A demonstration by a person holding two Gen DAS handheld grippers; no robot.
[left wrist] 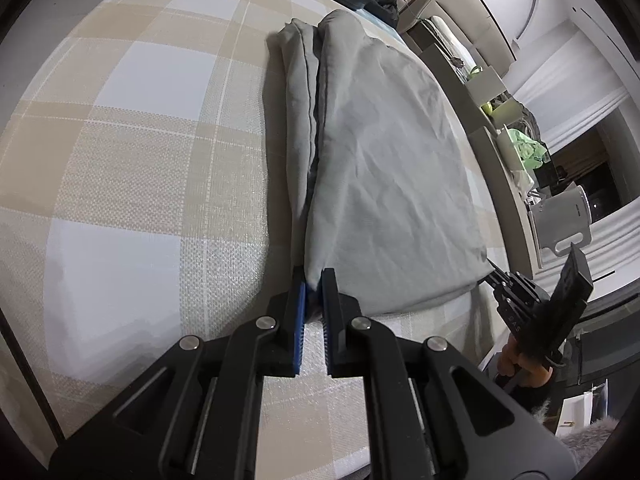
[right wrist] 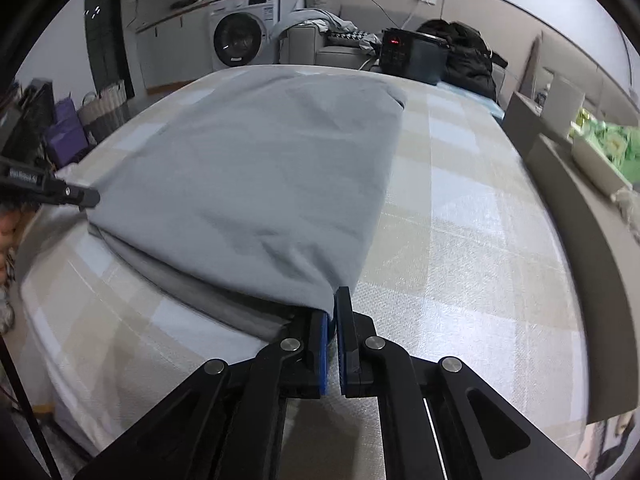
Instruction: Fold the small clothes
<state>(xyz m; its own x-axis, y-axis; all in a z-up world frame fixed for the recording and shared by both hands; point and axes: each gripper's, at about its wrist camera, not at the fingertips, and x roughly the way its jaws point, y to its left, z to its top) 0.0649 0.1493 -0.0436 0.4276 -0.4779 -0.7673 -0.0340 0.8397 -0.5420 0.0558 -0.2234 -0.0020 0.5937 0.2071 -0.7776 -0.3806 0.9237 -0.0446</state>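
Observation:
A grey garment lies partly folded on the checked beige and white cloth of the table. My left gripper is shut on its near left corner, cloth pinched between the blue pads. In the right wrist view the same grey garment spreads ahead, and my right gripper is shut on its near right corner. The right gripper shows at the garment's right corner in the left wrist view. The left gripper shows at the far left corner in the right wrist view. A second layer of the garment lies beneath the top layer.
A dark appliance with red lit digits and a black bag sit at the table's far end. A washing machine and a sofa with clothes stand behind. A shelf with boxes and green items runs along the right.

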